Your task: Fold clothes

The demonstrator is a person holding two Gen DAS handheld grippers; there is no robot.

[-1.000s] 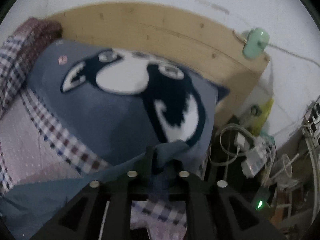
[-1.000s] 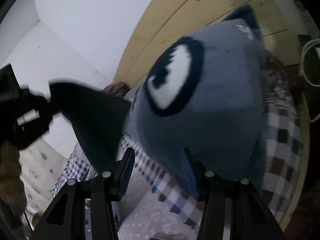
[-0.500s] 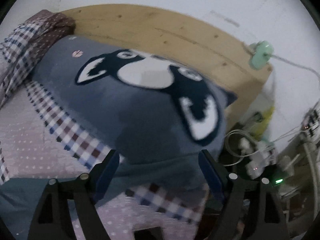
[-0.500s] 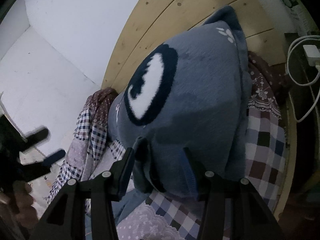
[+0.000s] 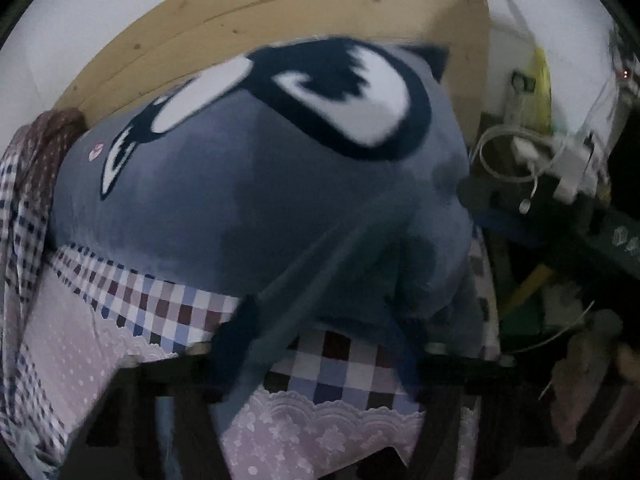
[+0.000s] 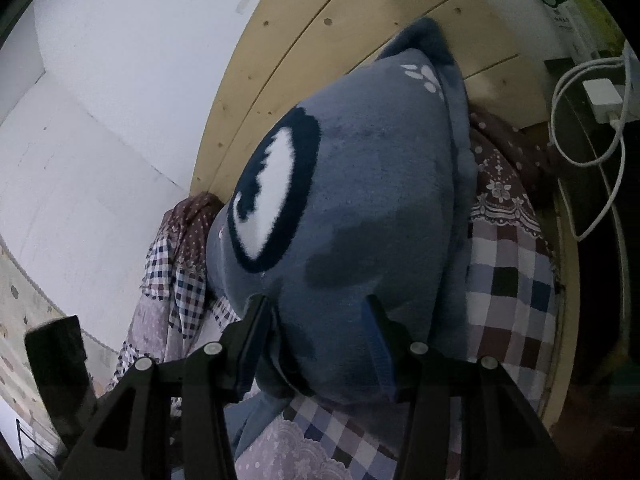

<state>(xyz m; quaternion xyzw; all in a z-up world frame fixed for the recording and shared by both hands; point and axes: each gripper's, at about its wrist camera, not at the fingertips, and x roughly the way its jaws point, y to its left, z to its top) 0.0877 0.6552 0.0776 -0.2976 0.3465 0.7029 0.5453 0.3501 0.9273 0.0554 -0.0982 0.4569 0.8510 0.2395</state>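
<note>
left claw [image 5: 320, 316]: jaws are closing right now, with a strip of the teal-grey cloth [image 5: 320, 264] running diagonally through the gap. The whole view is pretty smeared, but the pads don't look like they're pressing on it.
right claw [image 6: 316, 312]: jaws sit partly apart and blue-grey fabric fills the space between them. Honestly can't tell if the pads are actually squeezing it or just sitting against it.
cloth, left view: a thin, see-through-looking band, going from down by the left finger up across the front of the pillow [image 5: 240, 200].
cloth, right view: a bit of the same teal-grey stuff [image 6: 260, 416] hangs just under the left finger, over the bed cover.
pillow: big plush grey thing with a dark blue and white face pattern. In the right view [image 6: 380, 200] it's right behind the fingers and fills the middle.
bed cover [image 5: 168, 308]: checked patchwork with a pink lacy edge, and the pillow lies on it. It also shows to the right of the pillow [image 6: 512, 280].
headboard [image 5: 280, 12]: pale wood, touching the back of the pillow, white wall beyond it [image 6: 320, 40].
off to the side: white charger with a looped cable [image 6: 600, 96], next to the bed.
</note>
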